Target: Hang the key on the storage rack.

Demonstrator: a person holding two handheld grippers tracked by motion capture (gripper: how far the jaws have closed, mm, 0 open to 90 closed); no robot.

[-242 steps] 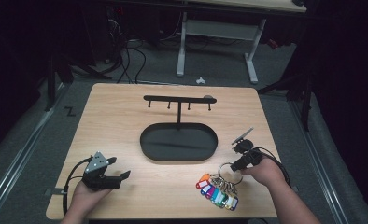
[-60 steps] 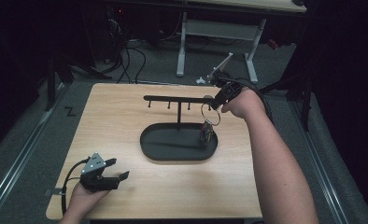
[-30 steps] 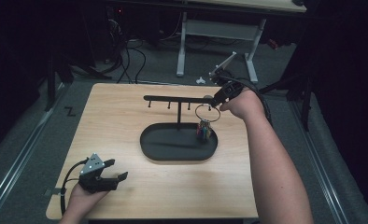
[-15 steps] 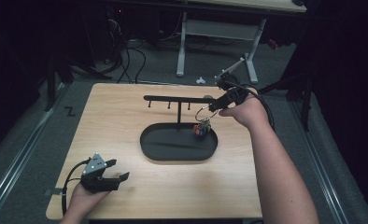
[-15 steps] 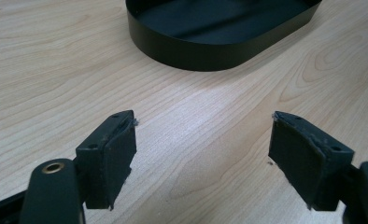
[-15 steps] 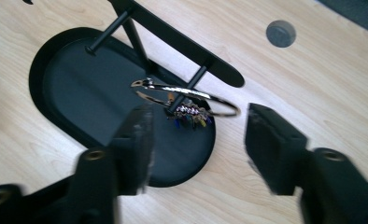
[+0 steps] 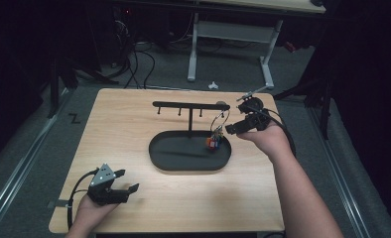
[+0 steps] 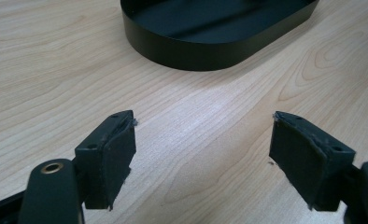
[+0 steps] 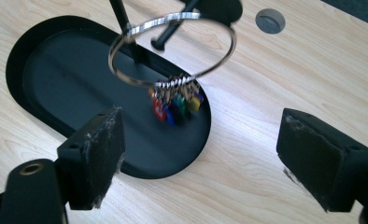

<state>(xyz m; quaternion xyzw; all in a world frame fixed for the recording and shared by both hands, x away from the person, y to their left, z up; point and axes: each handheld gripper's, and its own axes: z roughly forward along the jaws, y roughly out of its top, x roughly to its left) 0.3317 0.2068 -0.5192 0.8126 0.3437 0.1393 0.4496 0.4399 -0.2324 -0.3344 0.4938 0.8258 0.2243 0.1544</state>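
right gripper view shows the right gripper wide open and empty beside the black metal hook stand, because the large silver key ring with coloured tags hangs there itself.

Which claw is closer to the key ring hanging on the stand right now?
Right. The right claw sits just beside the key ring, jaws open and off it. The left claw rests at the table's near left corner, well away.
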